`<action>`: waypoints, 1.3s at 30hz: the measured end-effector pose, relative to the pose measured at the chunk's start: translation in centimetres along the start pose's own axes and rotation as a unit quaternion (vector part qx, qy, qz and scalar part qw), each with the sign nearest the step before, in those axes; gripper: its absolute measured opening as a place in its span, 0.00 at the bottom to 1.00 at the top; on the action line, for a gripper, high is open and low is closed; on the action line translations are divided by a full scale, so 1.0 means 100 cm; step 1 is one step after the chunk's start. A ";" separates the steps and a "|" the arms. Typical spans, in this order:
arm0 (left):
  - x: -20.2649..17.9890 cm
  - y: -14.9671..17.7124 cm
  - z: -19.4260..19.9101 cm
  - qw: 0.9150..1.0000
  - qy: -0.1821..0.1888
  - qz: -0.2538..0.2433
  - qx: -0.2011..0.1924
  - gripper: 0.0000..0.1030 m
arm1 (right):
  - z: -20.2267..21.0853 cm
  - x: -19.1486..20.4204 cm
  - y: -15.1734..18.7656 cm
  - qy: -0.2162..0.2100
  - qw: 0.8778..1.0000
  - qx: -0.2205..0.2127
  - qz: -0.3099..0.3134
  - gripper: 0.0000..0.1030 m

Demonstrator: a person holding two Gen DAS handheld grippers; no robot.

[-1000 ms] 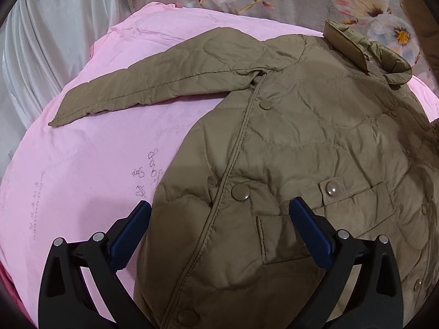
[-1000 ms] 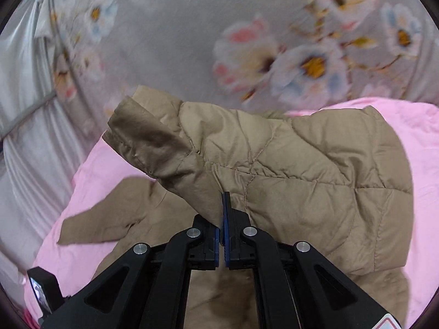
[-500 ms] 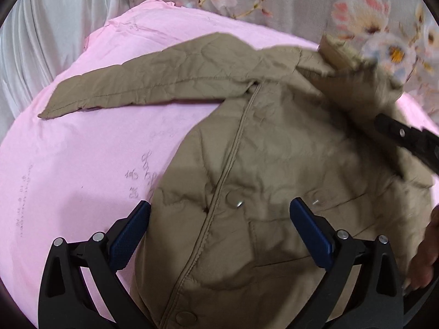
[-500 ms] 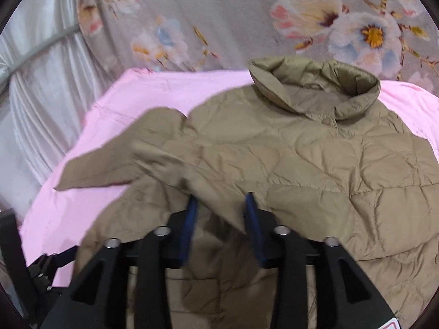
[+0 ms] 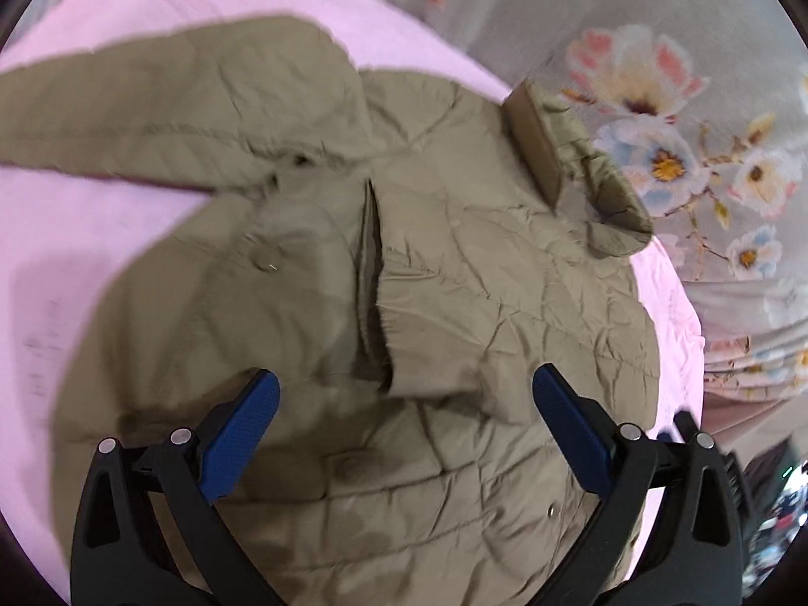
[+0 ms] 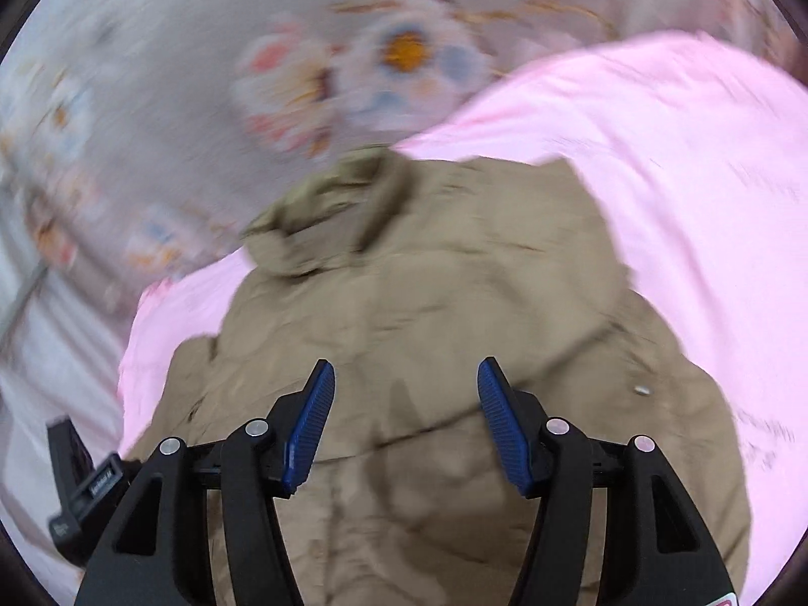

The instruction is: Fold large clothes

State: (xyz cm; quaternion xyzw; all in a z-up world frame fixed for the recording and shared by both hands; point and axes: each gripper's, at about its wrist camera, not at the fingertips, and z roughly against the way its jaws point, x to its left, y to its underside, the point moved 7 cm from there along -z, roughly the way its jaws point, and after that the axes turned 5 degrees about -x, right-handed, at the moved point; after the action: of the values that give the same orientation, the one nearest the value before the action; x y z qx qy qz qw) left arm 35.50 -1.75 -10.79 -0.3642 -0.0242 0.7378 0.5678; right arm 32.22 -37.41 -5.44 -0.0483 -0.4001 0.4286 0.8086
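A tan quilted jacket (image 5: 454, 278) lies spread on a pink sheet (image 5: 76, 232). One sleeve (image 5: 474, 303) lies folded across its front, cuff near the middle; the other sleeve (image 5: 151, 116) stretches out to the left. The collar (image 5: 570, 161) points to the far right. My left gripper (image 5: 404, 424) is open and empty just above the jacket's lower front. In the blurred right wrist view my right gripper (image 6: 404, 419) is open and empty over the jacket (image 6: 429, 303), with the collar (image 6: 323, 222) beyond it.
A grey floral cloth (image 5: 656, 76) hangs behind the bed and also shows in the right wrist view (image 6: 353, 60). Pink sheet (image 6: 682, 177) lies bare to the right of the jacket. The left gripper's body (image 6: 86, 495) shows at lower left.
My right gripper, shut on the sleeve a second ago, laid it across the jacket's front, opened and pulled back. My left gripper moved up over the jacket, staying open.
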 end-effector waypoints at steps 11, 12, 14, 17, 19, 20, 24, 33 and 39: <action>-0.012 -0.025 -0.014 1.000 -0.004 -0.018 -0.016 0.06 | -0.037 -0.070 -0.019 -0.001 0.992 0.015 -0.122 0.56; -0.013 -0.031 -0.013 0.999 -0.005 -0.024 -0.022 0.04 | -0.040 -0.071 -0.023 -0.004 0.991 0.012 -0.131 0.51; -0.015 -0.043 -0.006 0.998 -0.009 -0.037 -0.041 0.03 | -0.045 -0.077 -0.033 -0.005 0.989 0.006 -0.147 0.31; -0.018 -0.055 0.004 0.996 -0.013 -0.062 -0.064 0.02 | -0.038 -0.083 -0.052 -0.022 0.987 -0.027 -0.158 0.07; -0.022 -0.058 0.005 0.995 -0.012 -0.077 -0.069 0.02 | -0.024 -0.076 -0.064 -0.034 0.987 -0.062 -0.144 0.05; -0.023 -0.056 0.002 0.993 -0.019 -0.091 -0.071 0.02 | -0.014 -0.068 -0.069 -0.029 0.988 -0.083 -0.124 0.05; -0.014 -0.043 -0.015 0.986 -0.080 -0.127 -0.072 0.02 | -0.006 -0.040 -0.066 0.032 0.993 -0.107 -0.021 0.05; 0.005 -0.019 -0.034 0.965 -0.165 -0.177 -0.096 0.03 | -0.066 -0.071 -0.017 0.143 0.989 0.001 0.042 0.05; 0.006 -0.019 -0.032 0.960 -0.177 -0.184 -0.114 0.12 | -0.054 -0.067 -0.014 0.161 0.985 -0.004 0.067 0.17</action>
State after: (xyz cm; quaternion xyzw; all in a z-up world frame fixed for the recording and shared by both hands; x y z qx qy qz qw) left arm 38.82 -1.79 -12.63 -0.2798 -0.2748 0.6658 0.6348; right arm 34.78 -41.72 -12.57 -0.1463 -0.2625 0.4671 0.8315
